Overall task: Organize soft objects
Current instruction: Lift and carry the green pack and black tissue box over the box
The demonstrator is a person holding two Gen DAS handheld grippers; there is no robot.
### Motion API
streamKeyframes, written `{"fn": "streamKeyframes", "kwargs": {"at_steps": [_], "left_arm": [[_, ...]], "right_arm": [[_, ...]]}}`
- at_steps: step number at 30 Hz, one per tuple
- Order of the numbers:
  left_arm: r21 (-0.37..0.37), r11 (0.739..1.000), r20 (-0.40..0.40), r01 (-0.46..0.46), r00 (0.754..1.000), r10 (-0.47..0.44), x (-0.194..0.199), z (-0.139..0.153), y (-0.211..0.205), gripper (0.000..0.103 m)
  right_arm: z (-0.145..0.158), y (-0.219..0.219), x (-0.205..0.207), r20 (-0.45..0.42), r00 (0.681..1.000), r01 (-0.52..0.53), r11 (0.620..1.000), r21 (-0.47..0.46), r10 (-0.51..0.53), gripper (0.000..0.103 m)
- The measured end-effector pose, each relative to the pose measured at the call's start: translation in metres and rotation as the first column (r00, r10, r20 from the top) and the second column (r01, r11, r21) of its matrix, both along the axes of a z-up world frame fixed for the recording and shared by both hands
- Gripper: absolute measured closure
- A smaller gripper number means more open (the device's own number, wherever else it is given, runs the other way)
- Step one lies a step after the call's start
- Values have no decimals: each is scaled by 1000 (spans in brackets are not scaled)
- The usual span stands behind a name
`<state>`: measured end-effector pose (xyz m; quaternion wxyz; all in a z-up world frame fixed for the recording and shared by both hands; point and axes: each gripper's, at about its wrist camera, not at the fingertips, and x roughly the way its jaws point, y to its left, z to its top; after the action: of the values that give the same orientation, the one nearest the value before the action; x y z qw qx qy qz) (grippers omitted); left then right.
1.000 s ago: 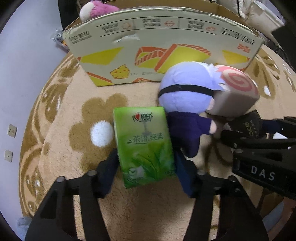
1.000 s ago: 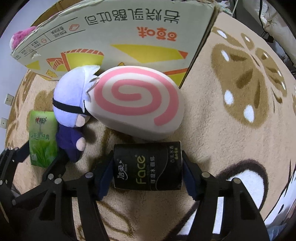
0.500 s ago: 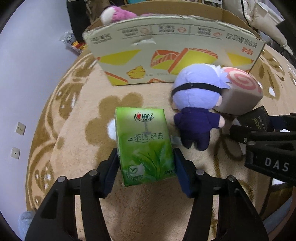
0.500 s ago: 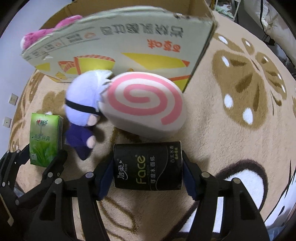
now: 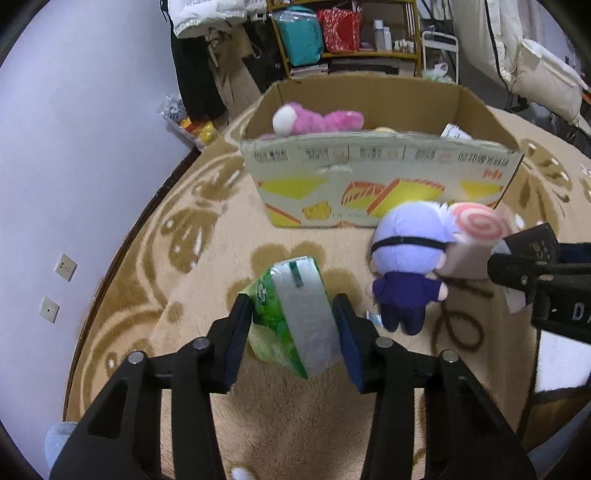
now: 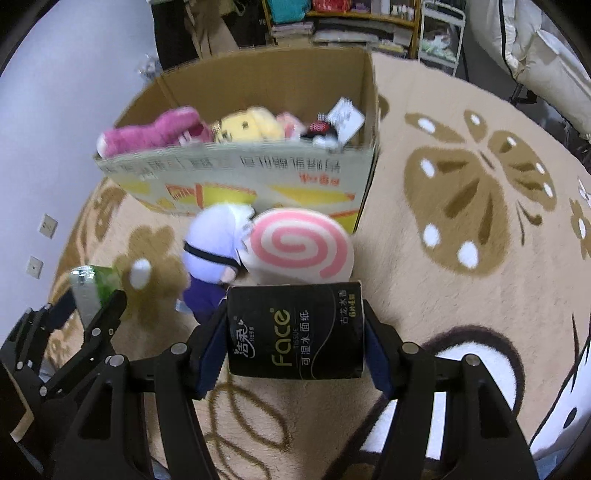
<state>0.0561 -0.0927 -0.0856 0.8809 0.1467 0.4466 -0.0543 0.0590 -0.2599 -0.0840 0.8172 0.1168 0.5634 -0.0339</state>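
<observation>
My left gripper (image 5: 291, 325) is shut on a green tissue pack (image 5: 291, 314), lifted off the rug and tilted. My right gripper (image 6: 295, 332) is shut on a black tissue pack (image 6: 295, 332), also held above the rug. A purple-haired doll (image 5: 404, 258) and a pink-swirl cushion (image 5: 476, 236) lie on the rug in front of an open cardboard box (image 5: 369, 177). The box holds a pink plush (image 6: 151, 134), a yellow plush (image 6: 247, 127) and other soft toys. The right gripper also shows at the right of the left wrist view (image 5: 546, 273).
The beige patterned rug (image 6: 461, 258) spreads all around. A white wall with sockets (image 5: 64, 266) is on the left. Shelves (image 5: 343, 33), hanging clothes and a white padded chair (image 5: 543, 74) stand behind the box.
Both grippers have risen with their packs, so the box's inside now shows. The green pack has tilted in my left gripper. The doll and cushion have stayed on the rug.
</observation>
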Motion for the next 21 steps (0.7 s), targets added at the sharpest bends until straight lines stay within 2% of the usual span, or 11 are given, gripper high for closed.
{"fn": "streamKeyframes", "kwargs": {"at_steps": [2,8,10,21], "left_arm": [[-13,1000,-6,10,1000,-10,-1,2,-2,65],[-10,1000,9,13,1000,-13,0,0,-2,67],[-19,1000,16,14,1000,-14,1,2,-1,67],[-43,999,84,17,996,-13,-1,21,2,68]], "right_arm": [[5,-5,-3,35,999,0,1000,4,0,35],[24,1,-3,96,995,-5,1000,8,4,35],[19,7,0,112,994,-9,1000,9,8,35],[40,8,-2,231,973,-12,1000,8,10,36]]}}
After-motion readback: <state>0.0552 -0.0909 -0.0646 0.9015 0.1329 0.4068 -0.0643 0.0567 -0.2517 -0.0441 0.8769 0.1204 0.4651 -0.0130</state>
